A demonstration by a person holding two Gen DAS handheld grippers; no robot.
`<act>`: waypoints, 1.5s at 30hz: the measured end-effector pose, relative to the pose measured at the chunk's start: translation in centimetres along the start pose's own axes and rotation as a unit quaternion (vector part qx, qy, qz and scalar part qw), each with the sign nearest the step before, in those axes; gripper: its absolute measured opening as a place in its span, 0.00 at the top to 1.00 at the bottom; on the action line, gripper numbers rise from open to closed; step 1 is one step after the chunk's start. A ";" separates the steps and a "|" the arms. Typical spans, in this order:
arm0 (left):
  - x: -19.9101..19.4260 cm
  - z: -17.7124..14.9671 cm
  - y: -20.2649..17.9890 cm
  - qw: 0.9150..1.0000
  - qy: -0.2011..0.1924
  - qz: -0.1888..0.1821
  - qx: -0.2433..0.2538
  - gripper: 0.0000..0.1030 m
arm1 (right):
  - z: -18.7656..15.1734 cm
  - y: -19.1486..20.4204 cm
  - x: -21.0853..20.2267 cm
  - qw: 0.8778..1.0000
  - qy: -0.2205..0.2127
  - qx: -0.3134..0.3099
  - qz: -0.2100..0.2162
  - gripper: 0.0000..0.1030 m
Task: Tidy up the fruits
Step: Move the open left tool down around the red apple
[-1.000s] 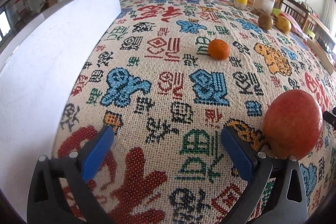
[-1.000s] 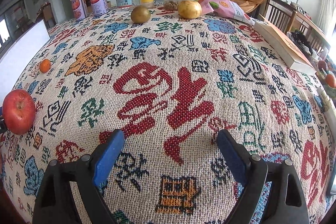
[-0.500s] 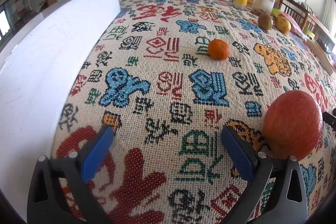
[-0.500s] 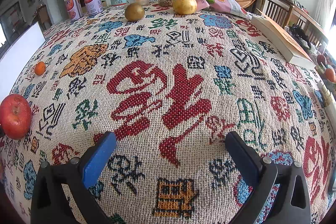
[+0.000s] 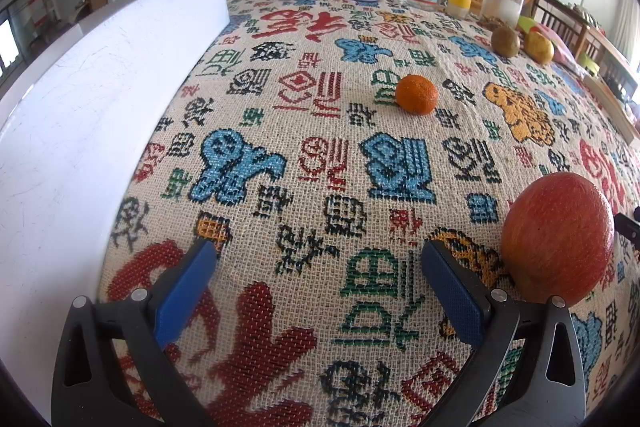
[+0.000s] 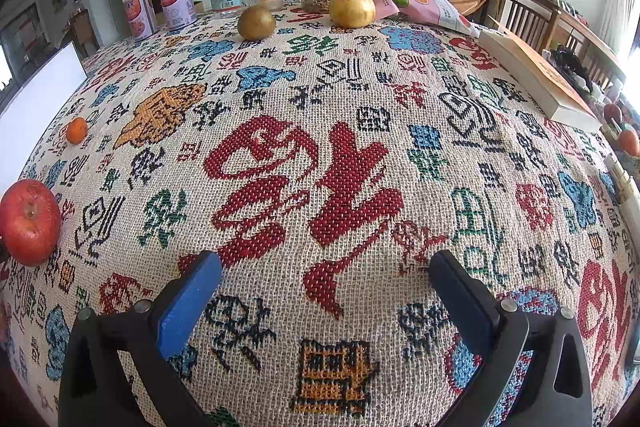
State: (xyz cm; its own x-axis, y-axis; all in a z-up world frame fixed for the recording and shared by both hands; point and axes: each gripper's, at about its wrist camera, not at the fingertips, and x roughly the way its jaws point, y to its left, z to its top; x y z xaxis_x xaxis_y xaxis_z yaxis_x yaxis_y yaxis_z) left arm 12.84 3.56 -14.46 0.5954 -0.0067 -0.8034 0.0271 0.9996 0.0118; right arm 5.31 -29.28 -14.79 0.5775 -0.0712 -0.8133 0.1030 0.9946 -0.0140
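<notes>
1. Left wrist view: the left gripper (image 5: 316, 291) sits at the bottom of the frame, jaws spread wide over the patterned cloth (image 5: 320, 155) on the bench, nothing between them. A red apple (image 5: 557, 238) rests just right of the right-hand finger; a small orange (image 5: 416, 94) lies above centre, well apart.
2. Right wrist view: the right gripper (image 6: 326, 301) has just been opening its jaws, and they stand wide and empty. The apple (image 6: 30, 222) sits at the left edge, two yellowish fruits (image 6: 352, 9) at the upper centre.
</notes>
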 end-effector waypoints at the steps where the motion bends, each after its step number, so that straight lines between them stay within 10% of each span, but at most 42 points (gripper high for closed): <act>1: 0.0 0.0 0.0 1.000 0.000 0.000 0.000 0.00 | 0.0 0.0 0.0 1.000 0.000 0.000 0.000 0.00; 6: -0.2 0.2 -0.1 0.998 0.004 -0.050 0.024 0.01 | 0.0 0.0 0.0 1.000 0.000 0.000 0.000 0.00; 11: -3.5 -1.1 -0.4 0.970 -0.004 -0.233 0.068 0.02 | 0.0 0.0 0.0 1.000 0.000 0.000 0.000 0.00; 14: -5.1 -1.4 -2.8 0.956 -0.030 -0.281 0.077 0.01 | 0.0 0.0 0.0 1.000 0.000 0.000 0.000 0.00; 22: -1.8 -0.1 -9.3 0.970 -0.008 -0.203 0.129 0.04 | 0.1 0.0 0.0 1.000 0.000 0.000 0.001 0.00; 24: -2.0 0.2 -8.8 0.970 -0.019 -0.213 0.114 0.30 | 0.1 0.0 0.0 1.000 0.000 0.000 0.001 0.00; 39: -3.5 -0.5 0.3 0.977 -0.059 -0.203 -0.015 0.07 | 0.1 0.1 0.1 1.000 0.000 0.001 0.001 0.00; 45: -2.6 -1.5 -3.0 0.983 -0.040 -0.172 0.060 0.05 | 0.1 0.1 0.1 1.000 0.000 0.001 0.001 0.00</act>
State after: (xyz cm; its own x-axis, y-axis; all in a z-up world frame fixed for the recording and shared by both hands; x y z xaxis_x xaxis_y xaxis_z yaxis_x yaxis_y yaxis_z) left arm 9.98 0.63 -13.36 0.5960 -0.3499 -0.7227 0.3287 0.9275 -0.1781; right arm 5.42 -29.19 -14.82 0.5778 -0.0695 -0.8132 0.1028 0.9946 -0.0119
